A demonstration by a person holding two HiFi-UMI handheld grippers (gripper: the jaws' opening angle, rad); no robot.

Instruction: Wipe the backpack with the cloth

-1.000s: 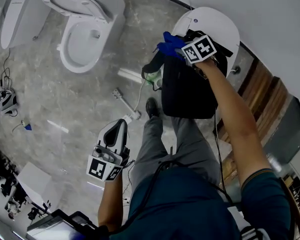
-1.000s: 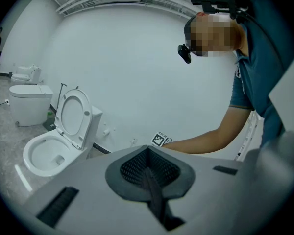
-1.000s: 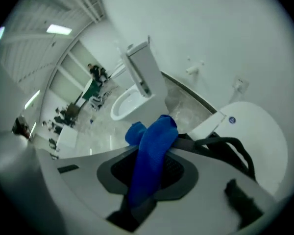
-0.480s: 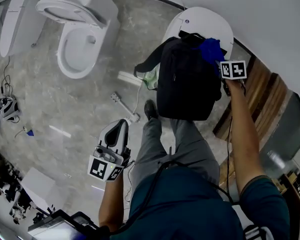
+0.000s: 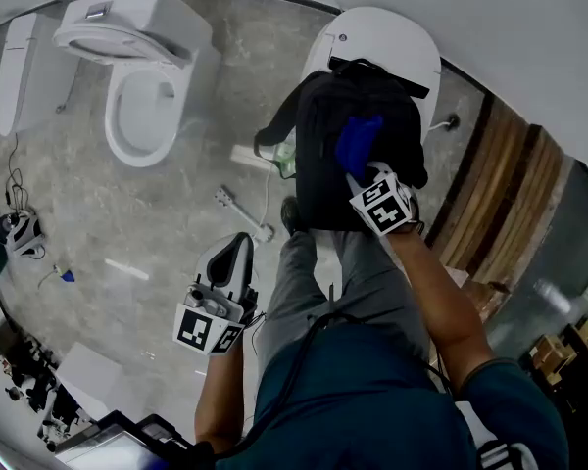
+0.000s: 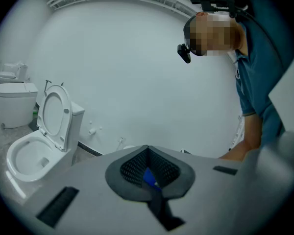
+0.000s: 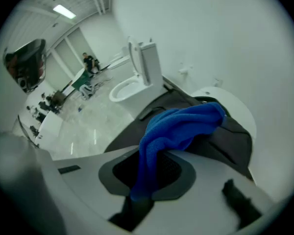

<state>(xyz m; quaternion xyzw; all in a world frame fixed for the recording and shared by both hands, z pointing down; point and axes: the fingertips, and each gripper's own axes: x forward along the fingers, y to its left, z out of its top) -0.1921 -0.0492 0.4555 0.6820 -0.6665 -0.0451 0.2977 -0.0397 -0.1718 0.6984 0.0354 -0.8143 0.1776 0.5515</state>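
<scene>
A black backpack stands on the closed lid of a white toilet; the right gripper view shows its top. My right gripper is shut on a blue cloth, which lies against the middle of the backpack's front. In the right gripper view the cloth spills out of the jaws of that gripper over the bag. My left gripper hangs low over the floor, away from the bag, its jaws together and nothing held. From its own camera that gripper points at the white wall.
An open toilet stands at the left, also in view as the toilet and the toilet. Pipe parts lie on the grey floor. A wooden panel stands to the right. The person's legs are just before the backpack.
The right gripper has swept the cloth from the backpack's top left, across its upper right, down to the middle of its front. The left gripper has stayed where it was.
</scene>
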